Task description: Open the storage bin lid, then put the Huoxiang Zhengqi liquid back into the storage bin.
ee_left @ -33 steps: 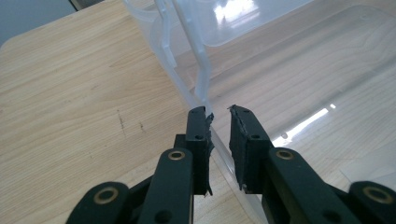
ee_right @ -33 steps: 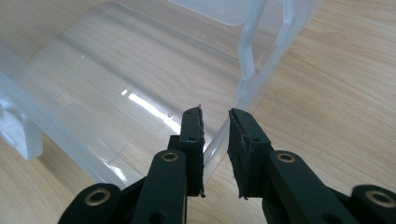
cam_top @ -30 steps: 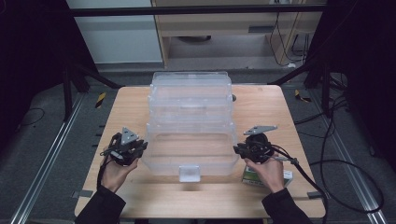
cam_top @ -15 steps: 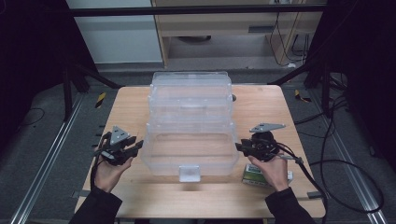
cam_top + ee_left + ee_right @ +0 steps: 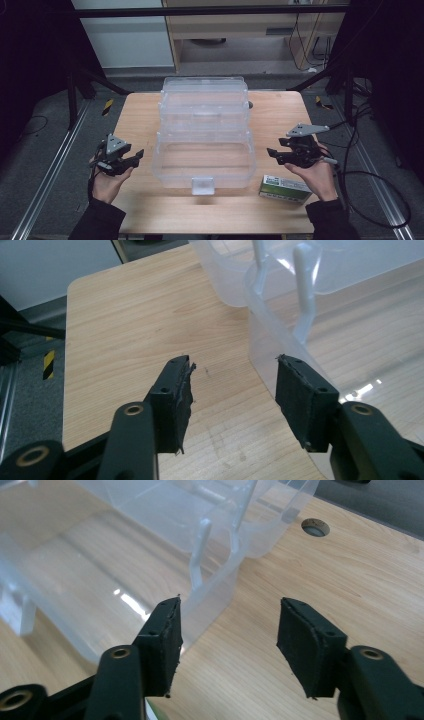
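Note:
A clear plastic tiered box [image 5: 204, 131] stands opened out in the middle of the wooden table [image 5: 280, 110], its lowest tray [image 5: 204, 159] nearest me with a white latch [image 5: 202, 185] at its front. My left gripper [image 5: 134, 158] hovers open just left of that tray, nothing between its jaws; the tray's corner [image 5: 280, 340] lies beyond its right jaw. My right gripper [image 5: 272, 154] is open and empty too, off the tray's right side, the tray wall [image 5: 150, 570] ahead of its left jaw. A green and white carton [image 5: 285, 187] lies under my right hand.
A round hole [image 5: 315, 527] is cut into the tabletop behind the box's right end. Cables [image 5: 360, 175] trail off the table's right side. Metal rails [image 5: 45, 180] run along the floor left and right. Bare wood [image 5: 130, 320] lies left of the box.
Both hands have drawn outward and slightly back from the box. The left gripper moved left and toward me; the right gripper shifted right, off the tray's side.

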Motion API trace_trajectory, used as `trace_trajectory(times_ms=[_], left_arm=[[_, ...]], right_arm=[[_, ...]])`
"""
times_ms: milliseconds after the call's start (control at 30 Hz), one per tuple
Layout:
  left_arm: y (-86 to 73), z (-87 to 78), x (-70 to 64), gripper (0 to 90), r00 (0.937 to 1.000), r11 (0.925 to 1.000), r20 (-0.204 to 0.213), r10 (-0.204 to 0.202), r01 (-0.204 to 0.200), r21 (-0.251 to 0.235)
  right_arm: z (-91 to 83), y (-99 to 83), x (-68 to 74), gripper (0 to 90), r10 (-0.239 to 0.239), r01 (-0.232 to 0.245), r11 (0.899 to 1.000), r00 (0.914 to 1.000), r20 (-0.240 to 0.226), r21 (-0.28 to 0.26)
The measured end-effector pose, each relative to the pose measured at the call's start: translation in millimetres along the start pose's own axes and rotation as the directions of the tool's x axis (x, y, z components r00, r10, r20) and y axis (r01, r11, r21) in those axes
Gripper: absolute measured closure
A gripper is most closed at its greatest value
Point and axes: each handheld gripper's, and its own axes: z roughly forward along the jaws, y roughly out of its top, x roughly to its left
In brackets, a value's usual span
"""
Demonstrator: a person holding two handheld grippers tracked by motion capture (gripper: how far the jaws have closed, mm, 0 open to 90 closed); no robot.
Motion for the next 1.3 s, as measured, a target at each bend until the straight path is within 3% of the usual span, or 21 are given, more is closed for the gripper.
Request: trace_trajectory(times_ms=[167,267,367,467,533,667,700,733,767,800,900,933,967,1000,1033,1067,1100,1133,1167,1200,1300], left_arm=[[-3.8,3.4,4.5,43.5,0.9998,0.9997,-0.020,-0.006,0.006,0.023],[-5.4,4.5,6.2,42.2,0.9995,0.9995,-0.028,-0.011,0.012,0.031],[-6.0,5.8,7.4,40.8,0.9995,0.9991,-0.027,-0.014,0.015,0.040],[-7.3,7.1,8.1,40.6,0.9995,0.9987,-0.029,-0.015,0.016,0.049],[-9.3,9.3,9.5,40.3,0.9994,0.9977,-0.031,-0.015,0.017,0.065],[-10.3,10.3,10.1,40.0,0.9993,0.9972,-0.032,-0.018,0.020,0.072],[-10.6,10.7,10.4,39.9,0.9993,0.9972,-0.033,-0.020,0.022,0.072],[-10.6,10.7,10.4,39.8,0.9993,0.9972,-0.033,-0.020,0.022,0.072],[-11.1,11.7,10.8,39.8,0.9992,0.9967,-0.034,-0.019,0.021,0.078],[-11.1,11.7,10.8,39.8,0.9992,0.9967,-0.034,-0.019,0.021,0.078],[-12.3,13.0,11.0,39.6,0.9990,0.9960,-0.041,-0.018,0.021,0.087],[-12.3,13.0,11.0,39.6,0.9990,0.9960,-0.041,-0.018,0.021,0.087],[-12.4,13.0,10.7,39.6,0.9990,0.9959,-0.041,-0.016,0.020,0.088],[-12.4,13.0,10.5,39.6,0.9990,0.9960,-0.041,-0.015,0.019,0.088],[-12.0,13.1,10.2,39.5,0.9991,0.9958,-0.040,-0.013,0.016,0.090],[-12.0,13.1,10.2,39.4,0.9991,0.9958,-0.040,-0.013,0.016,0.090],[-11.9,13.6,10.1,39.4,0.9991,0.9959,-0.040,-0.013,0.016,0.089],[-12.1,13.9,10.2,39.4,0.9991,0.9958,-0.040,-0.012,0.015,0.090],[-12.9,14.9,10.3,39.4,0.9991,0.9954,-0.041,-0.011,0.015,0.094],[-12.9,14.9,10.3,39.3,0.9991,0.9954,-0.041,-0.011,0.015,0.094],[-13.3,15.3,10.2,39.3,0.9991,0.9953,-0.041,-0.010,0.013,0.096]], right_arm=[[-13.4,4.1,-8.0,36.3,-0.019,0.020,1.000,0.9993,-0.031,0.020],[-19.6,7.8,-8.6,35.0,-0.054,0.056,0.998,0.9975,-0.046,0.043],[-24.2,10.2,-4.9,33.8,-0.112,0.119,0.990,0.9897,-0.088,0.075],[-25.7,10.0,-2.2,33.2,-0.140,0.153,0.982,0.9832,-0.117,0.107],[-26.6,8.7,1.2,33.0,-0.183,0.204,0.967,0.9732,-0.140,0.153],[-27.8,6.9,3.7,32.9,-0.210,0.237,0.955,0.9643,-0.162,0.177],[-29.0,5.5,4.5,32.8,-0.226,0.259,0.947,0.9579,-0.177,0.190],[-29.0,5.5,4.5,32.8,-0.226,0.259,0.947,0.9579,-0.177,0.190],[-30.1,4.0,5.7,32.5,-0.241,0.278,0.938,0.9524,-0.187,0.208],[-30.1,4.0,5.7,32.5,-0.241,0.278,0.938,0.9524,-0.187,0.208],[-32.2,1.1,8.9,32.5,-0.272,0.318,0.917,0.9400,-0.206,0.242],[-32.2,1.1,8.9,32.5,-0.272,0.318,0.917,0.9400,-0.206,0.242],[-31.7,-1.2,11.3,32.6,-0.287,0.341,0.905,0.9310,-0.225,0.255],[-31.7,-1.2,11.3,32.6,-0.287,0.341,0.905,0.9310,-0.225,0.255],[-31.0,-3.4,12.8,33.0,-0.302,0.362,0.892,0.9225,-0.240,0.270],[-31.0,-3.4,12.8,33.0,-0.302,0.362,0.892,0.9225,-0.240,0.270],[-29.1,-6.1,13.8,33.7,-0.322,0.389,0.875,0.9119,-0.254,0.289],[-29.1,-6.1,13.8,33.7,-0.322,0.389,0.875,0.9119,-0.254,0.289],[-27.8,-7.7,13.8,35.0,-0.332,0.406,0.860,0.9053,-0.264,0.308],[-27.8,-7.7,13.8,35.0,-0.332,0.406,0.860,0.9053,-0.264,0.308],[-24.8,-9.3,13.1,37.3,-0.339,0.422,0.842,0.8982,-0.280,0.335]])
